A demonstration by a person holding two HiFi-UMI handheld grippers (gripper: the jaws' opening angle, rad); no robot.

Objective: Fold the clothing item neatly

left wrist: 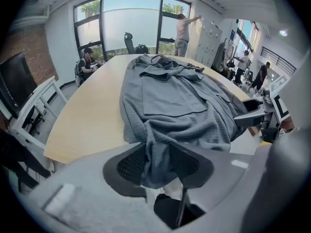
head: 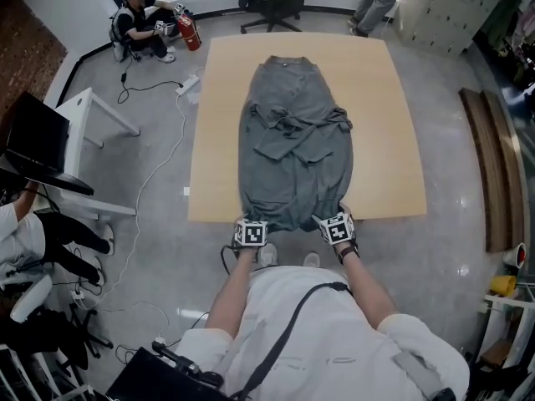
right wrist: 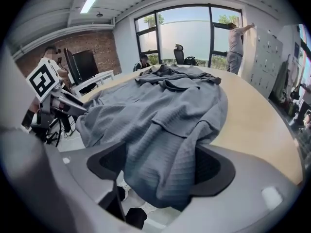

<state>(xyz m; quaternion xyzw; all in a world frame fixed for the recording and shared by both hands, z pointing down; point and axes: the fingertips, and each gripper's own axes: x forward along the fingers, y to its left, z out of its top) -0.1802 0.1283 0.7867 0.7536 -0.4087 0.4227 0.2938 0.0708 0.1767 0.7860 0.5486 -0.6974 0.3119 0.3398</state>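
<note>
Looking down on the tan table, I've got the grey garment stretched lengthwise along its middle. The collar end points toward the far edge and the hem spills just over the near edge. Sleeves are bunched across the body, about halfway along, and the cloth is rumpled down both long sides.

Left gripper sits at the hem's left corner and right gripper at its right corner. Both are right at the near edge, tipped steeply down.

Checking the left gripper view: jaws apart, a fold of hem hanging loose between them, not squeezed. Right gripper view, same story: jaws spread wide with a broad drape of grey cloth lying between them. A dark gap shows on one side, so that one's released too.
</note>
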